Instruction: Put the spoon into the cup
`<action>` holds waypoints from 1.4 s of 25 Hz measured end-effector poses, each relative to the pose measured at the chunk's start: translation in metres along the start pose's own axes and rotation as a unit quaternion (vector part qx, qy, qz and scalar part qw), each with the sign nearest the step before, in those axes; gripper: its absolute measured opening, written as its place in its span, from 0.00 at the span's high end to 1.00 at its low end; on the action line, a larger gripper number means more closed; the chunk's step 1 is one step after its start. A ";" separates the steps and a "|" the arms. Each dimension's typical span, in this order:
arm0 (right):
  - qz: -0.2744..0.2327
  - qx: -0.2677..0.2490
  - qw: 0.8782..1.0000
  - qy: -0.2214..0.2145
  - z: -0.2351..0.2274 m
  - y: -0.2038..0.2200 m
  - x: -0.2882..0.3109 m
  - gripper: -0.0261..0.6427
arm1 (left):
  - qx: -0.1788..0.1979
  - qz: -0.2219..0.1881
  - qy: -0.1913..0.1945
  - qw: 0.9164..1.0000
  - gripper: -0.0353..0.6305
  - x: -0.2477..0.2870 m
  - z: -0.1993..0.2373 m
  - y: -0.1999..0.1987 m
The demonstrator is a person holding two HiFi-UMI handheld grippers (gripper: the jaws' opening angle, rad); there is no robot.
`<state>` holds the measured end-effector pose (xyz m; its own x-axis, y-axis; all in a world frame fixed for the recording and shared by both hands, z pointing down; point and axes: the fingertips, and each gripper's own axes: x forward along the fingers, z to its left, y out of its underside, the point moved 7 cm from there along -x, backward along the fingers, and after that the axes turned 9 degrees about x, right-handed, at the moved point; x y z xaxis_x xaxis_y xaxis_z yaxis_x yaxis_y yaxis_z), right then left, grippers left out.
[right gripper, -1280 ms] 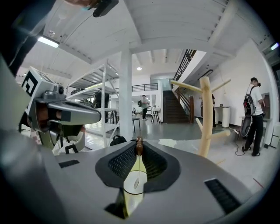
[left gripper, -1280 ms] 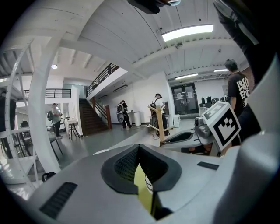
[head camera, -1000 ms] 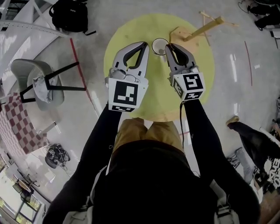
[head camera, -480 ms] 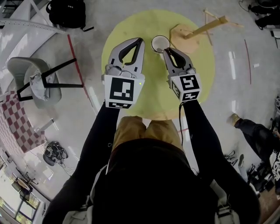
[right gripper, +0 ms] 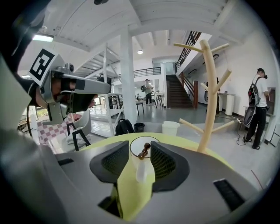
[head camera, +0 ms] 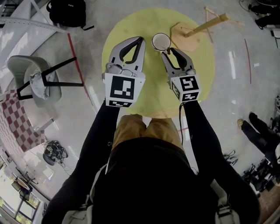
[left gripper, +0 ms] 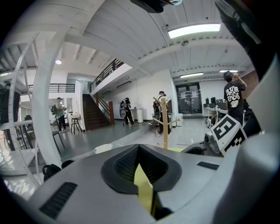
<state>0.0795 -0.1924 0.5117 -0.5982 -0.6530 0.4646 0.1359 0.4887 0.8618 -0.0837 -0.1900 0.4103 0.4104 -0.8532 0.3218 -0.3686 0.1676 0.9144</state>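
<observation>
A white cup [head camera: 161, 41] stands on the round yellow table [head camera: 131, 22]. My right gripper [head camera: 169, 51] sits just in front of the cup, its jaws opening. In the right gripper view the spoon [right gripper: 141, 168], with a pale handle and a brown end, lies between the parted jaws without being pressed. Its brown end points into the cup [right gripper: 136, 142]. My left gripper [head camera: 140, 40] hovers to the left of the cup, shut on nothing. In the left gripper view its tips [left gripper: 139, 148] meet over the yellow tabletop.
A wooden mug tree [head camera: 188, 35] stands on the table right of the cup, close to my right gripper. A grey chair [head camera: 35, 78] and a black backpack [head camera: 70, 13] are on the floor at left. A person [head camera: 262, 131] stands at the right edge.
My right gripper's jaws have spread apart and let go of the spoon, and the gripper has sunk a little at the cup. The left gripper has stayed put.
</observation>
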 end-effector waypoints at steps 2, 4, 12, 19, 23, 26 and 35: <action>-0.008 -0.004 1.000 0.004 -0.001 -0.004 -0.003 0.69 | 0.002 -0.002 0.000 1.000 0.92 -0.001 -0.001 -0.002; -0.018 -0.007 1.000 0.007 -0.002 -0.010 -0.006 0.69 | 0.005 -0.006 0.000 1.000 0.92 -0.002 -0.001 -0.005; -0.062 -0.018 0.998 0.019 0.004 -0.041 -0.025 0.68 | 0.015 -0.026 0.002 1.000 0.92 -0.009 -0.002 -0.021; -0.102 -0.029 0.994 0.029 0.013 -0.072 -0.050 0.67 | 0.029 -0.050 0.008 0.998 0.92 -0.016 -0.005 -0.044; -0.122 -0.035 0.991 0.035 0.021 -0.085 -0.064 0.67 | 0.039 -0.065 0.015 0.997 0.92 -0.021 -0.004 -0.056; -0.136 -0.043 0.989 0.038 0.029 -0.098 -0.077 0.67 | 0.046 -0.075 0.017 0.996 0.92 -0.029 -0.001 -0.067; -0.177 -0.067 0.981 0.041 0.048 -0.131 -0.112 0.67 | 0.063 -0.103 0.024 0.992 0.92 -0.046 0.006 -0.093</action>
<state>0.0908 -0.1556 0.3375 -0.5617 -0.8154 0.1404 0.0365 0.1451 0.9887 -0.0730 -0.1693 0.3092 0.5267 -0.8375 0.1456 -0.3725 -0.0734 0.9251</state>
